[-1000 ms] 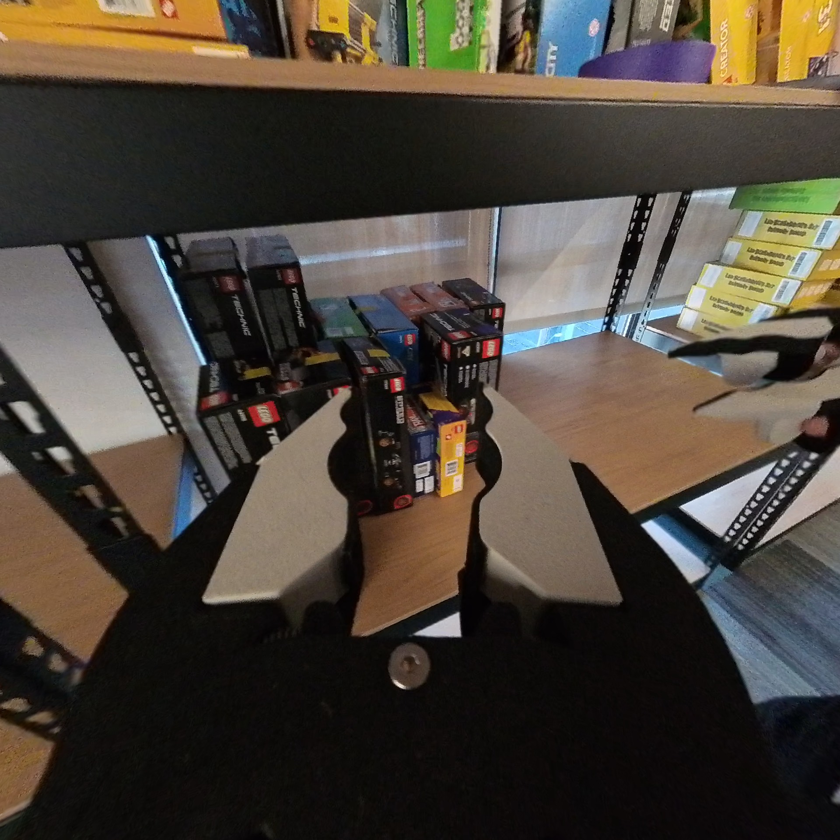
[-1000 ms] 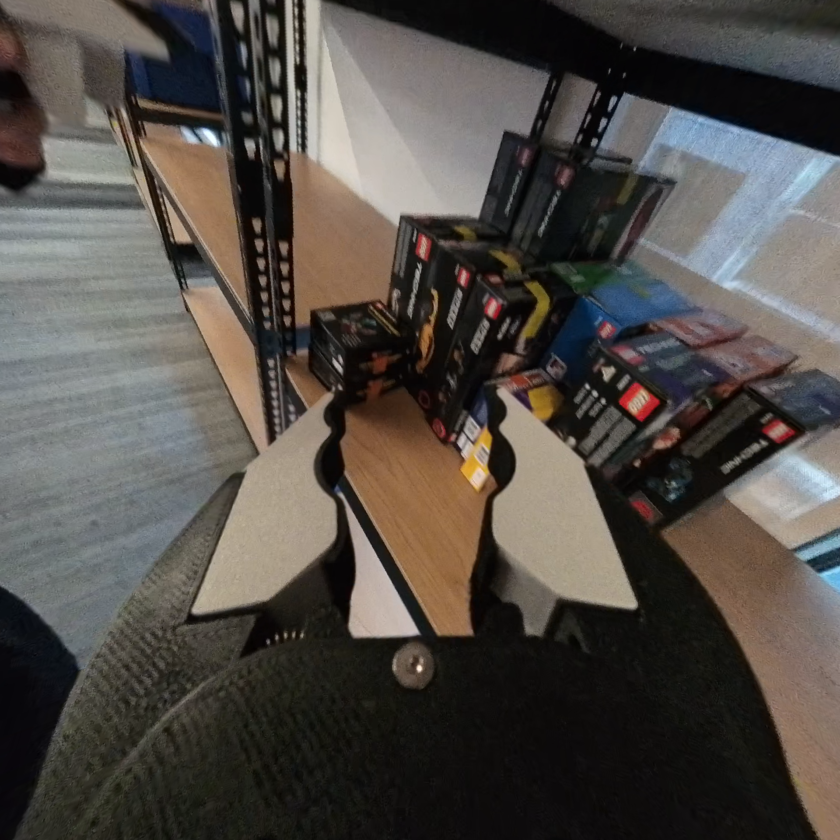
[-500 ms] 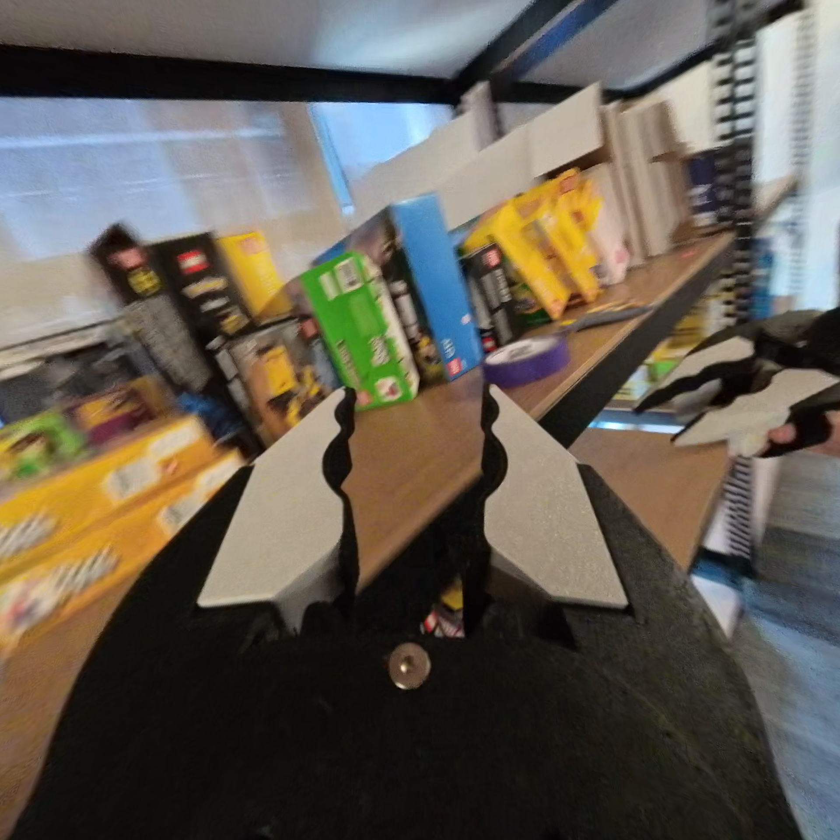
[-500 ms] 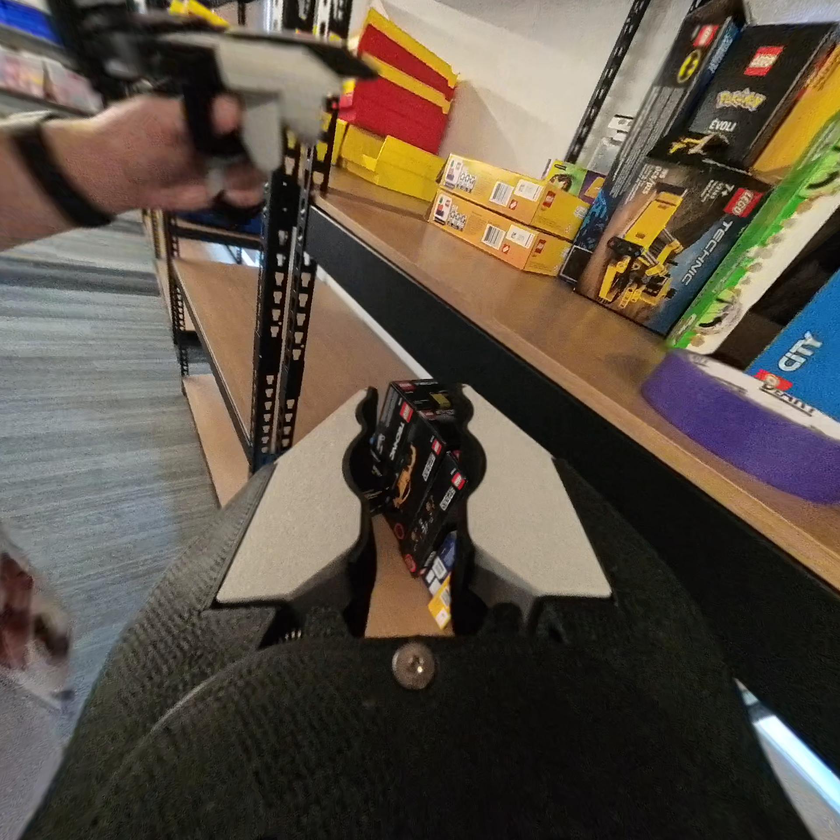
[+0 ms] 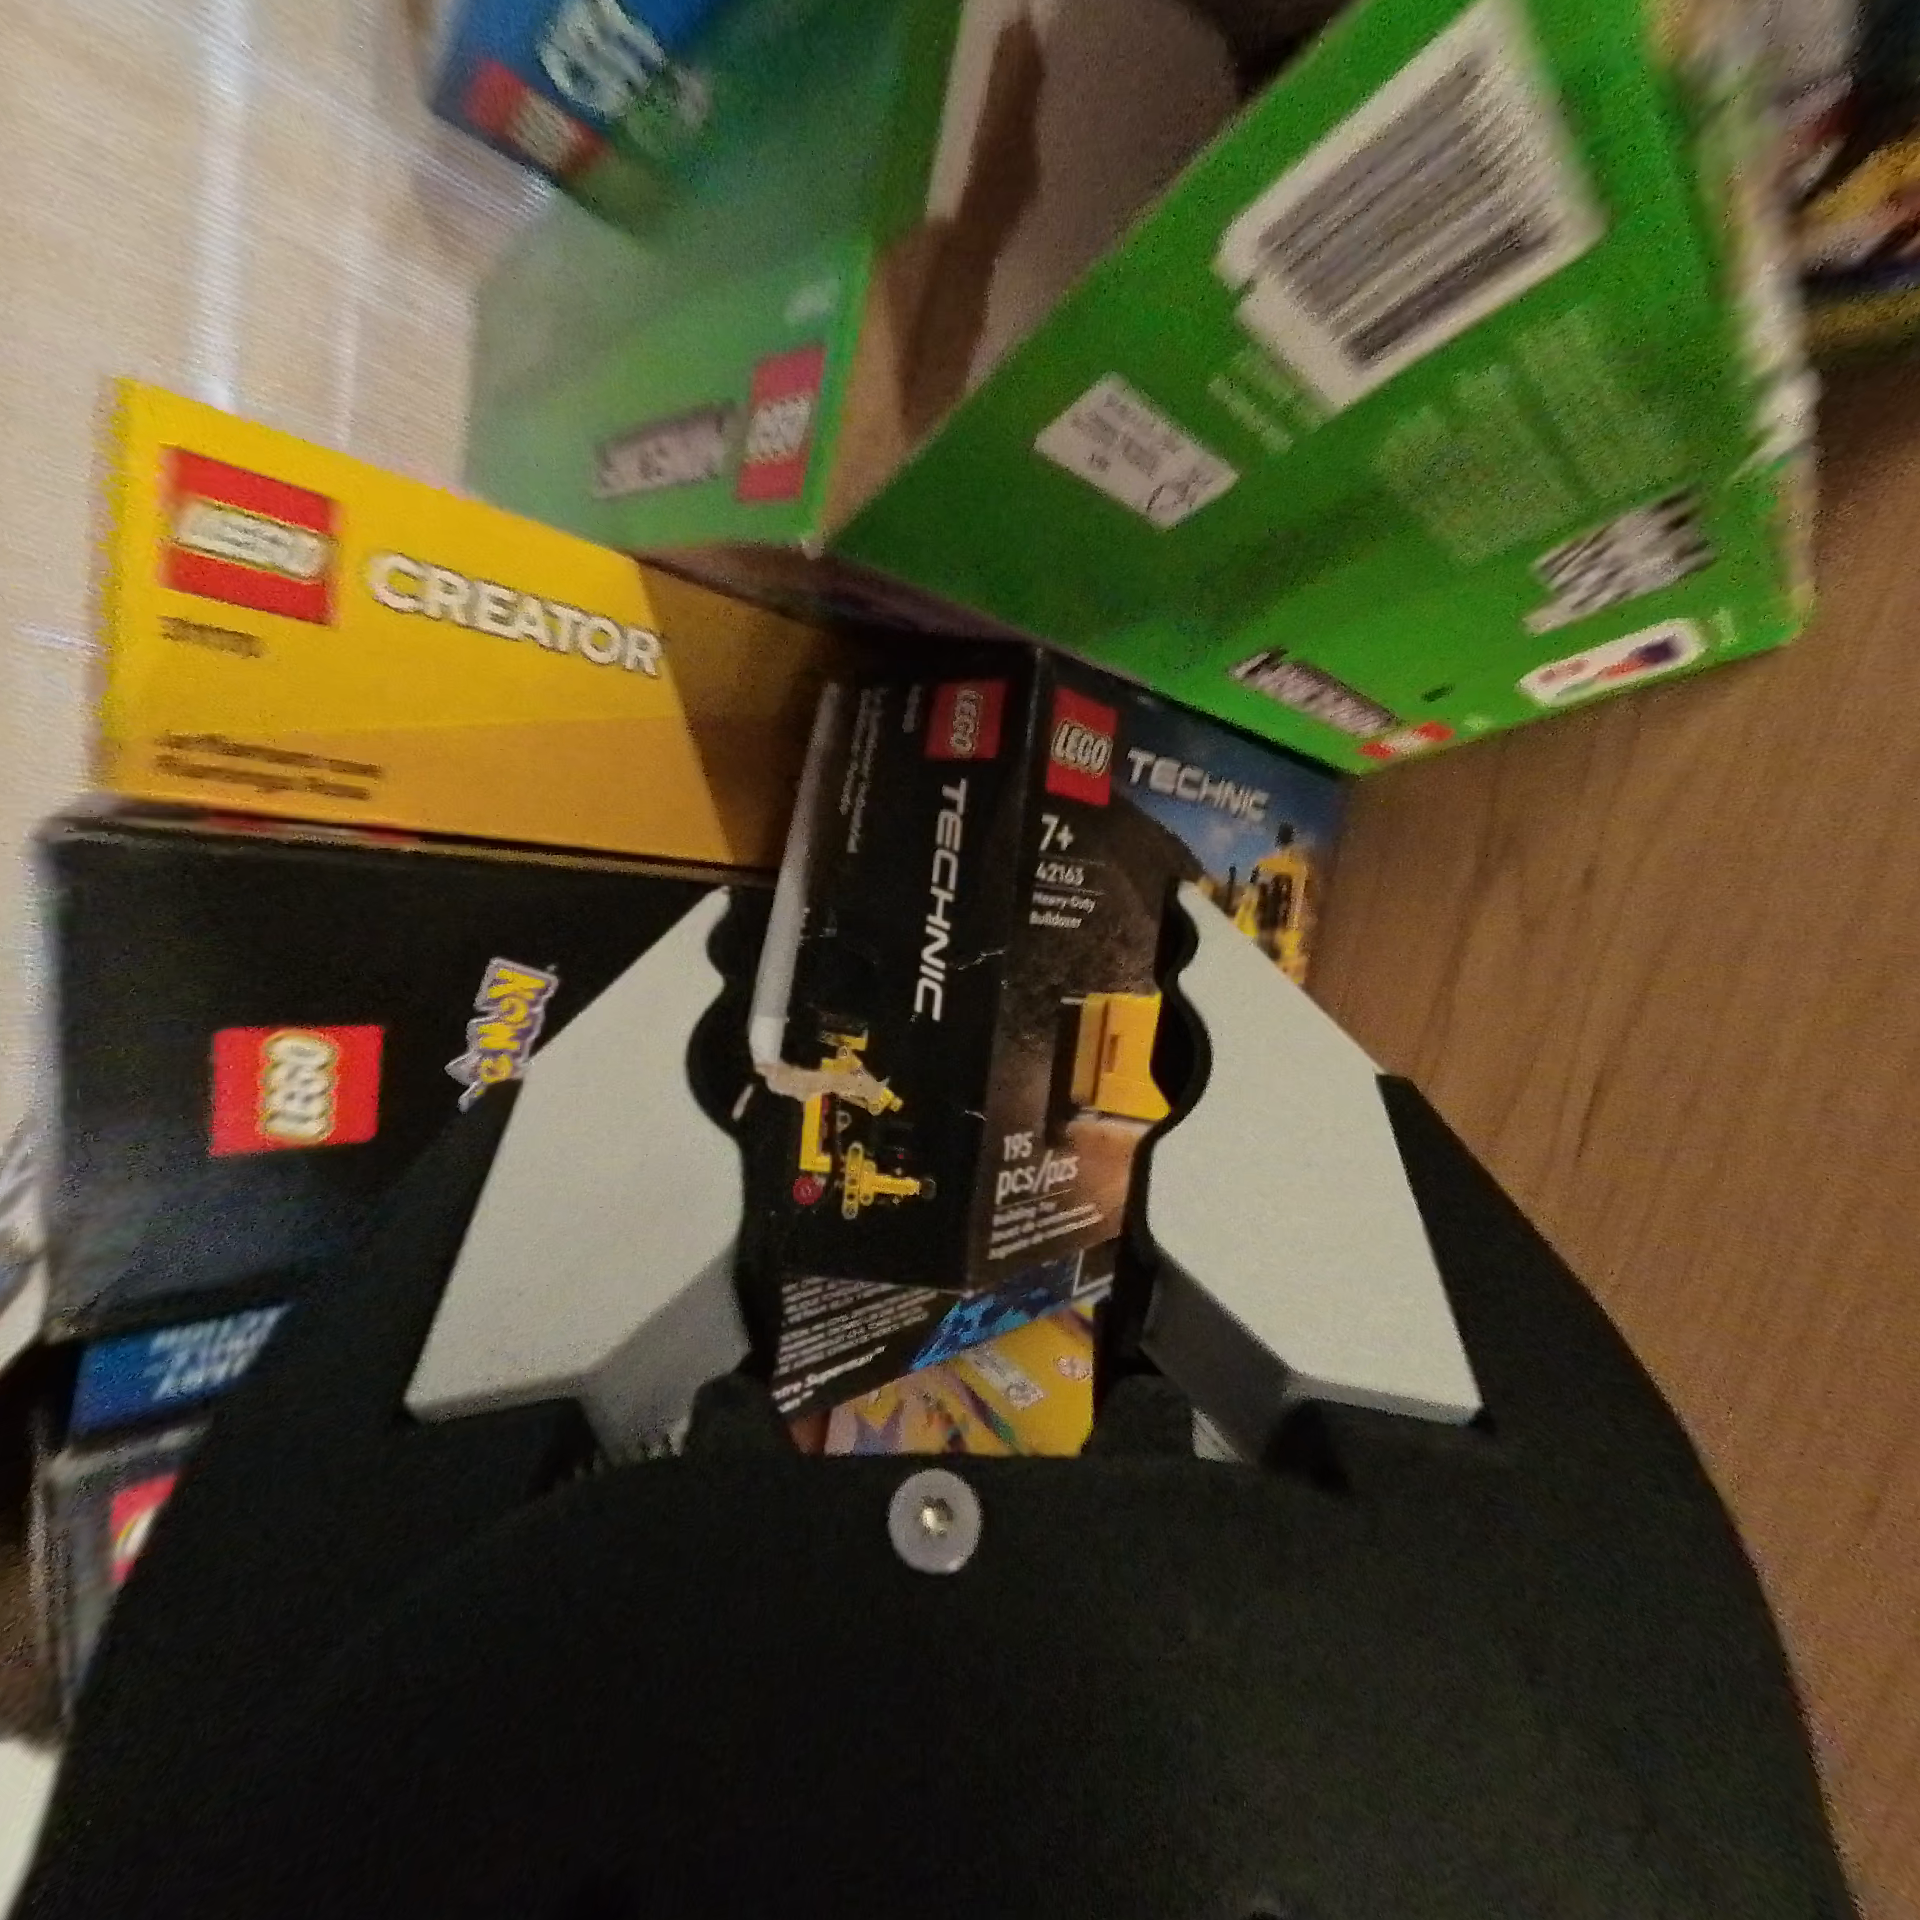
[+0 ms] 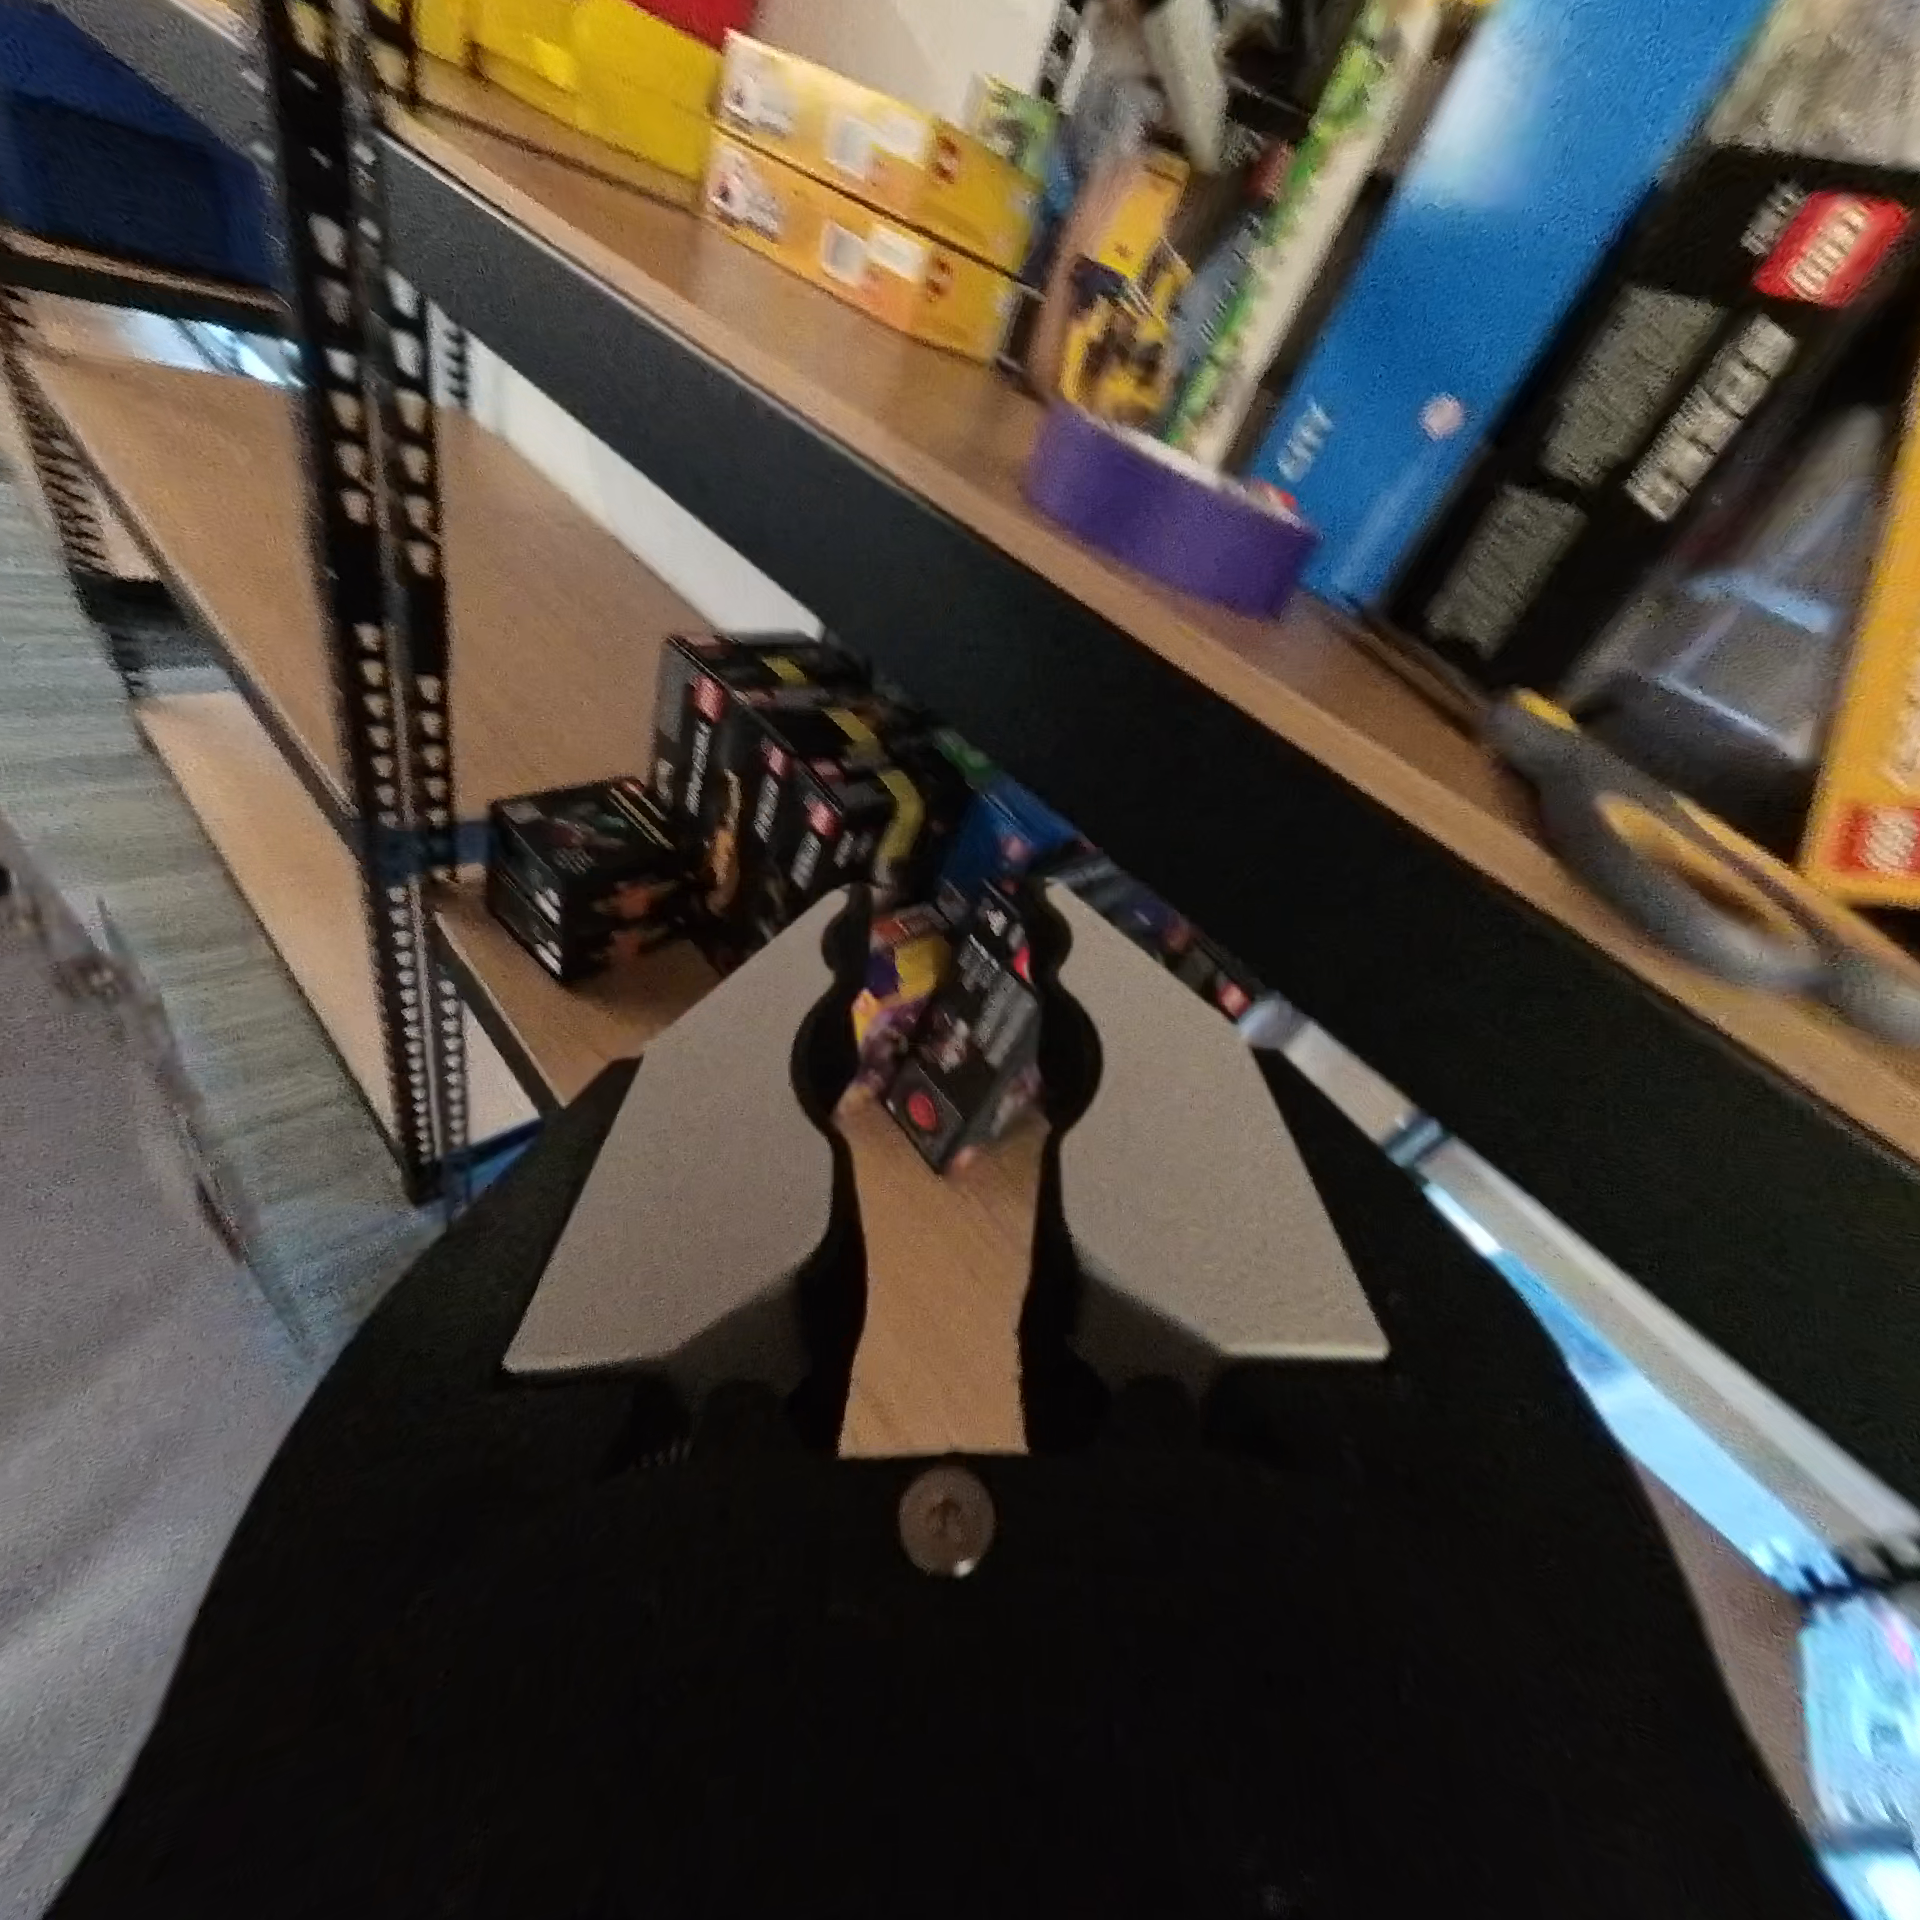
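Left wrist view: we log a small black toy-brick box [image 5: 966, 997] standing between the fingers of the left gripper [image 5: 951, 925]; the fingers flank its two sides, but blur keeps us from telling whether they touch it, so we cannot tell if the gripper is clenched or released; the box sits on a wooden shelf board [image 5: 1621, 1039], just beside a large green box [image 5: 1382, 416] behind it and a yellow box [image 5: 395, 644] to its left; a bigger black box [image 5: 291, 1070] lies beside the left finger; a blue-topped box [image 5: 561, 94] shows at the far back, blurred.

Right wrist view: we note the right gripper [image 6: 945, 935] released, fingers spread with nothing between them, hanging in front of the lower shelf [image 6: 935, 1299] where a cluster of small dark boxes [image 6: 769, 800] stands; on the upper shelf [image 6: 1195, 613] we see a purple tape roll [image 6: 1164, 509], a blue box [image 6: 1496, 281] and yellow boxes [image 6: 862, 197]; a black perforated upright [image 6: 364, 520] stands at left.
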Demonstrator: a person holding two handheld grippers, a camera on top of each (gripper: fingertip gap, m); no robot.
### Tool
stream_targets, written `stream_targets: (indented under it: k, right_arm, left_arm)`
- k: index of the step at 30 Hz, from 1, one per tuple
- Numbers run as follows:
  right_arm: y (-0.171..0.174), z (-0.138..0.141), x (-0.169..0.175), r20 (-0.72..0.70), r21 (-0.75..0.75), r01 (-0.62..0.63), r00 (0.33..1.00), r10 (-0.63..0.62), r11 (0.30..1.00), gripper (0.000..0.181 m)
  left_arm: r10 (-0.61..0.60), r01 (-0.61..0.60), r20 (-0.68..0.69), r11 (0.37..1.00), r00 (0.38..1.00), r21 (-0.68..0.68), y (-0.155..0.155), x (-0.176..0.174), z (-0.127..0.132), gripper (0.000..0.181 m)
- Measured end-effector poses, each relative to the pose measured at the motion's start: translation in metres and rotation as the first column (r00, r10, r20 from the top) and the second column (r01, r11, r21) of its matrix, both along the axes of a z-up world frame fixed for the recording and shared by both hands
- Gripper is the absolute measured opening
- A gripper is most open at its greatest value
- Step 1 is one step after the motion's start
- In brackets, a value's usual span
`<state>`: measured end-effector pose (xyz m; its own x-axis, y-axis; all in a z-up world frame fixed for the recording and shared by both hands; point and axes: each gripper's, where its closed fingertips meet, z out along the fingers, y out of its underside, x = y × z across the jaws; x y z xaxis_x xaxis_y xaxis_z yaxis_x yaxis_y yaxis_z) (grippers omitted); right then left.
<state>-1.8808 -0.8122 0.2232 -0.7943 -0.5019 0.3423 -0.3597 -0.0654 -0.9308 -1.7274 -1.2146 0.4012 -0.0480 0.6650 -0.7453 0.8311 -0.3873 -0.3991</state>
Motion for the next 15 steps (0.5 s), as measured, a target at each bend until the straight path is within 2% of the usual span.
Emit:
stream_targets:
  k: [1,3,6,8,11,15]
  right_arm:
    - [0.004,-0.007,-0.016,0.001,0.019,0.03,1.0,-0.03,0.999,0.028]
    - [0.009,-0.022,-0.044,0.035,0.081,0.067,0.997,-0.07,0.994,0.028]
    - [0.012,-0.034,-0.074,0.088,0.134,0.074,0.992,-0.086,0.988,0.028]
    - [0.009,-0.037,-0.085,0.099,0.145,0.06,0.992,-0.075,0.988,0.028]
    - [-0.001,-0.03,-0.086,0.115,0.146,0.013,0.993,-0.03,0.989,0.028]
    - [-0.018,-0.004,-0.062,0.139,0.093,-0.1,0.987,0.087,0.991,0.028]
  left_arm:
    - [0.029,-0.029,0.061,0.999,0.998,0.012,-0.008,0.001,-0.009,0.08]
    - [0.061,-0.06,0.149,0.998,0.987,-0.011,-0.019,0.003,-0.018,0.076]
    - [0.107,-0.112,0.176,0.994,0.979,0.015,-0.023,0.001,-0.02,0.077]
    - [0.125,-0.132,0.193,0.991,0.973,0.028,-0.021,0.002,-0.023,0.069]
    - [0.129,-0.157,0.205,0.979,0.97,0.126,-0.008,0.006,-0.034,0.047]
    - [0.105,-0.137,0.21,0.981,0.972,0.141,0.007,0.013,-0.038,0.042]
